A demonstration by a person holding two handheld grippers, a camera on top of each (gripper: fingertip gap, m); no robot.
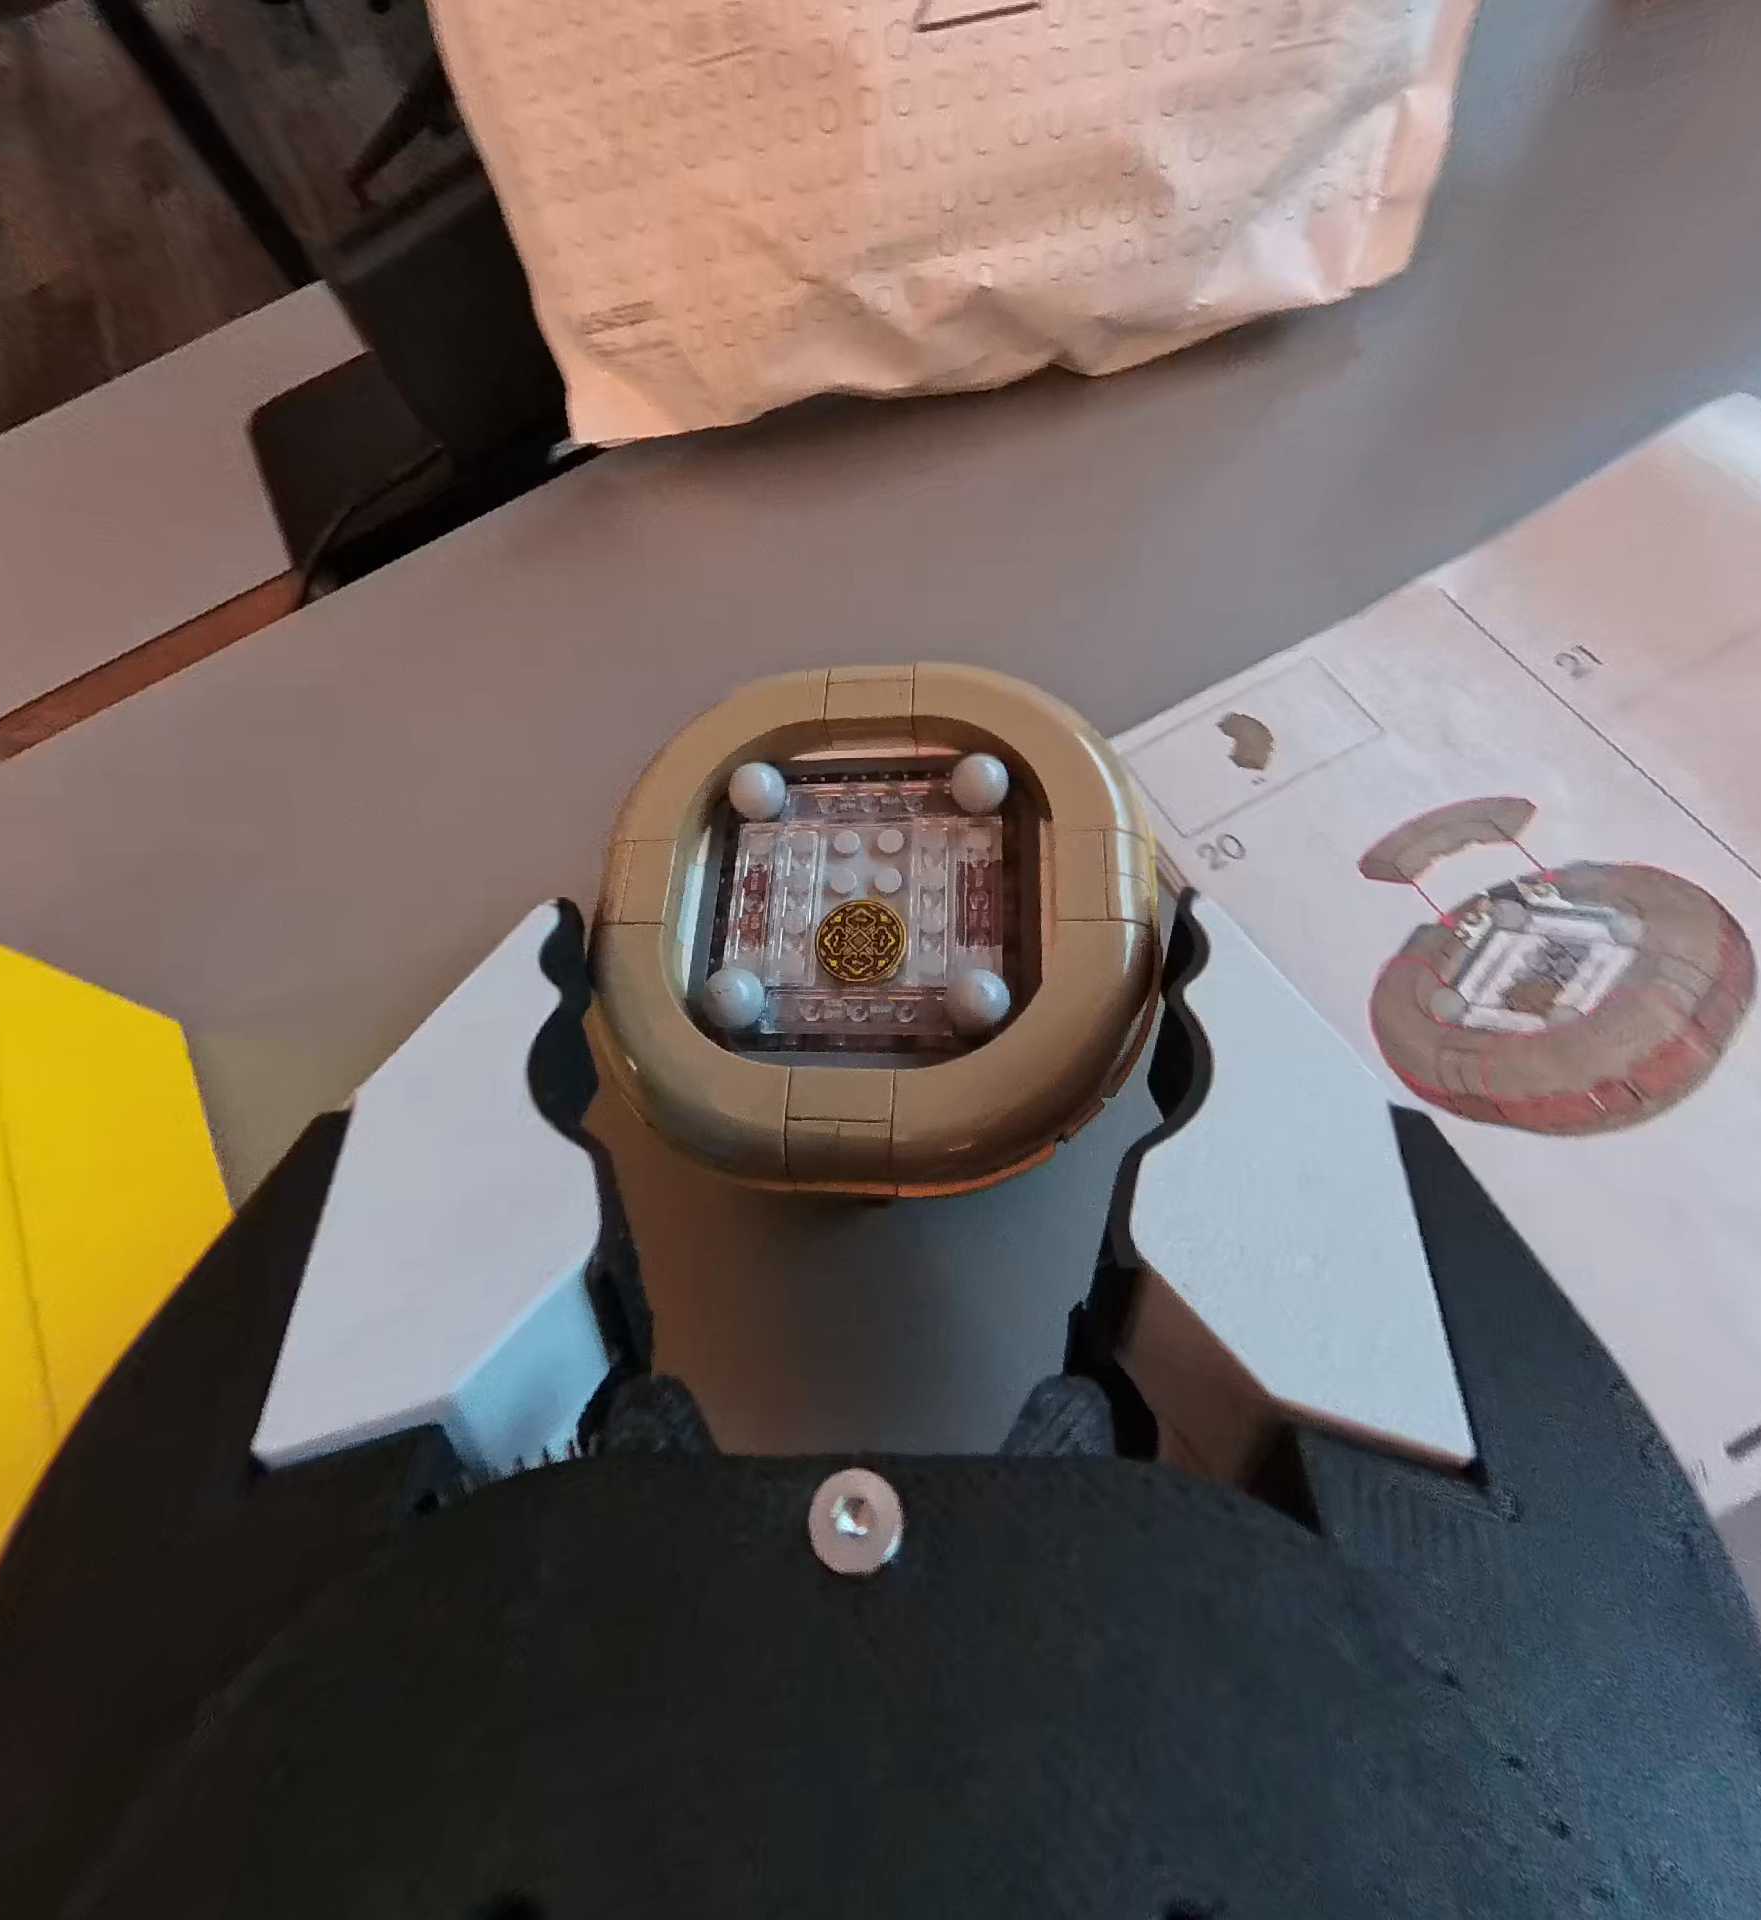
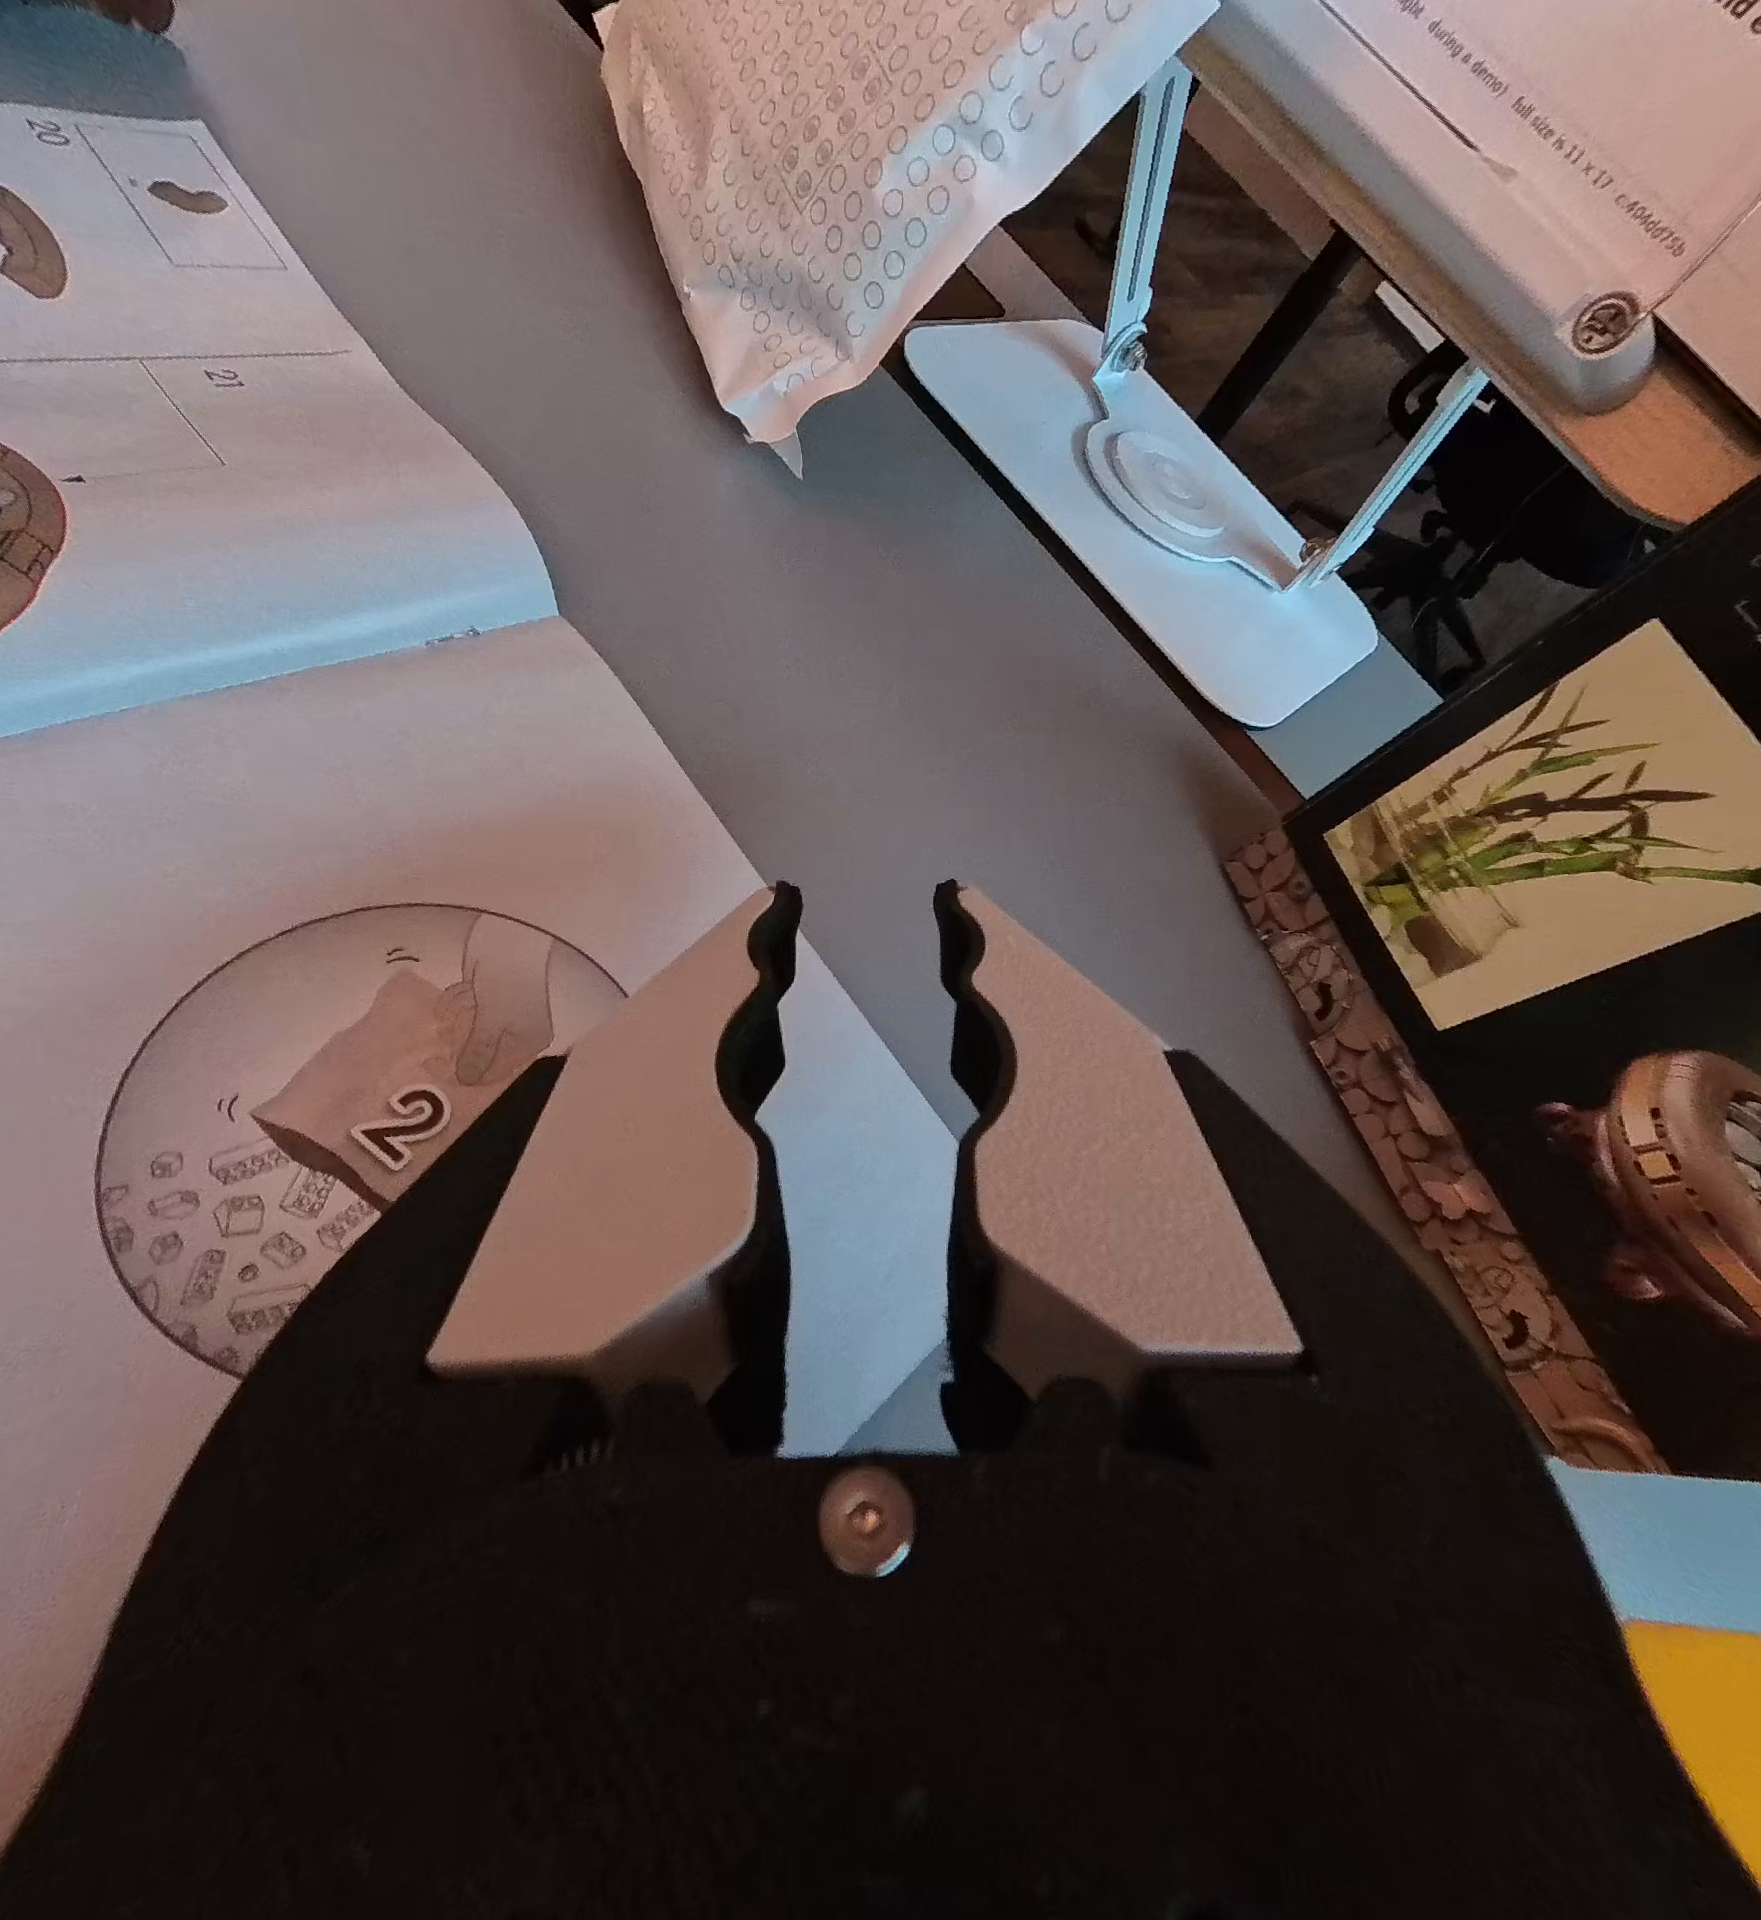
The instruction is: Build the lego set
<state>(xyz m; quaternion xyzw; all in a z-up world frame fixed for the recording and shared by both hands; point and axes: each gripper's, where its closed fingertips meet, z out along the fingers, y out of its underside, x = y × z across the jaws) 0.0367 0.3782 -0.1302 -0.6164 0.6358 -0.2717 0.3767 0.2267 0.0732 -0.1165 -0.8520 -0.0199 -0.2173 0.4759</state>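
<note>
Black wavy-edged fingers of the left gripper clamped the rounded tan brick pot base by its two sides, held above the grey table, its open top tilted toward the camera; nearly square, it had no clear long axis. The right gripper hung empty, jaws slightly parted. Judging by the open instruction booklet, the rim looked finished; next, I'd guess, opening the white paper parts bag.

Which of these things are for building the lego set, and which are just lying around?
For the job:
- tan lego ring model, gripped in the left tongs
- right tongs, open and empty
- open instruction booklet
- white paper parts bag
- set box with the bamboo picture

Just lying about:
- white folding stand
- yellow object
- grey table under it all
</note>
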